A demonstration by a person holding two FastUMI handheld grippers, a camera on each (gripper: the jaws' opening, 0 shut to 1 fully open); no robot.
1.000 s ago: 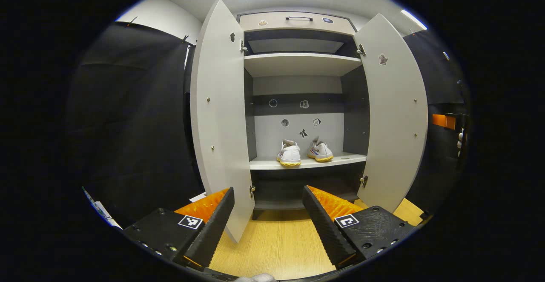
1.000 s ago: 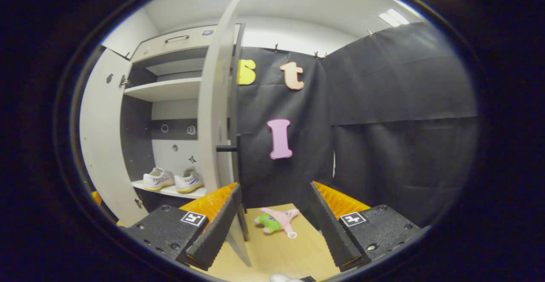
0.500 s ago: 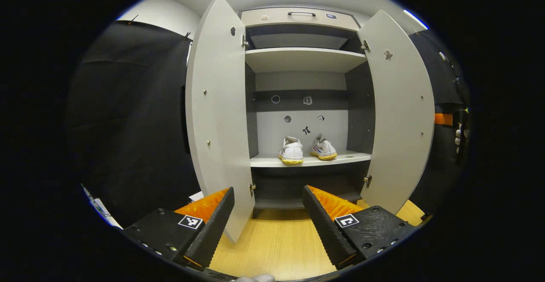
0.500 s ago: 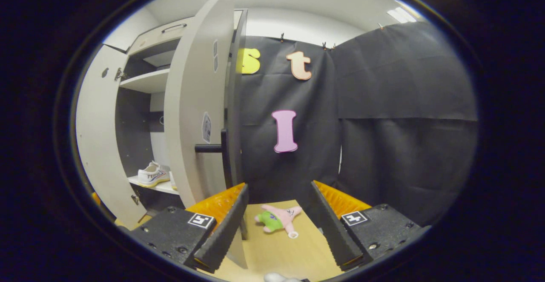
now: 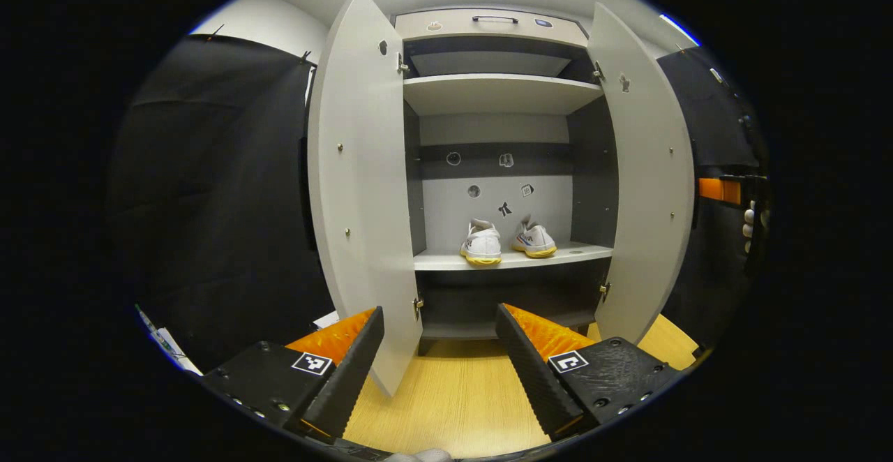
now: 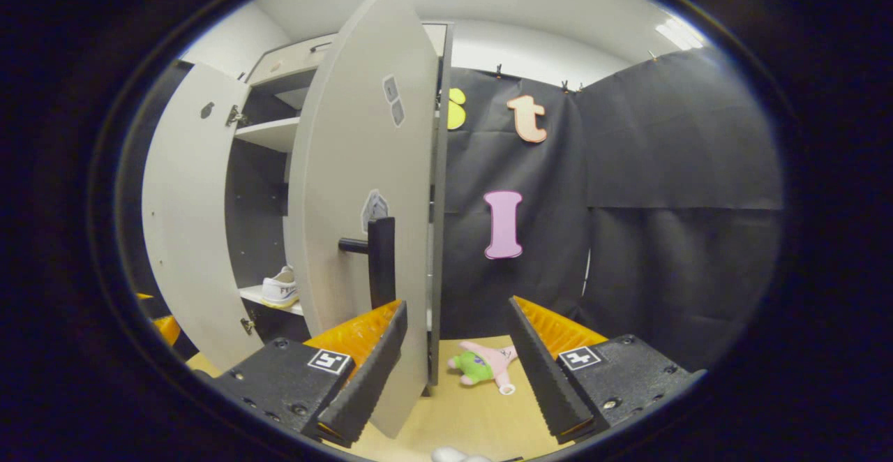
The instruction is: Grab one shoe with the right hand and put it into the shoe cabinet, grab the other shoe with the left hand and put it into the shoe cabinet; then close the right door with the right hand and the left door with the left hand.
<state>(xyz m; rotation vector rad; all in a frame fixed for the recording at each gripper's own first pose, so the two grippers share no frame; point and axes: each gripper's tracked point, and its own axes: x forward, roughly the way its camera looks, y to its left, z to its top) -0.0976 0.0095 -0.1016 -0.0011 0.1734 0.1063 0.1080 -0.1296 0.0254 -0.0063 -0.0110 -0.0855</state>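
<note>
The grey shoe cabinet [image 5: 495, 93] stands with both doors open. Two white shoes with yellow soles [image 5: 481, 244] [image 5: 534, 239] sit side by side on its lower shelf [image 5: 446, 262]. My left gripper [image 5: 439, 364] is open and empty, low in front of the cabinet and close to the left door [image 5: 363, 190]. In the right gripper view, my right gripper [image 6: 457, 371] is open and empty at the outer face of the right door [image 6: 363, 190], just below its black handle [image 6: 380, 259]. One shoe [image 6: 281, 287] shows past that door's edge. The left gripper view has the right door [image 5: 645, 176] half swung.
A pink and green plush toy [image 6: 485, 368] lies on the wooden floor [image 6: 453, 413] beside the cabinet's right side. A drawer with a handle [image 5: 494, 19] tops the cabinet. Black cloth walls flank it. The other gripper and its hand [image 5: 750, 221] show behind the right door.
The right door has swung partway towards shut, and the right gripper has come round to its outer face, by the handle. The left gripper has barely moved. The shoes stay put.
</note>
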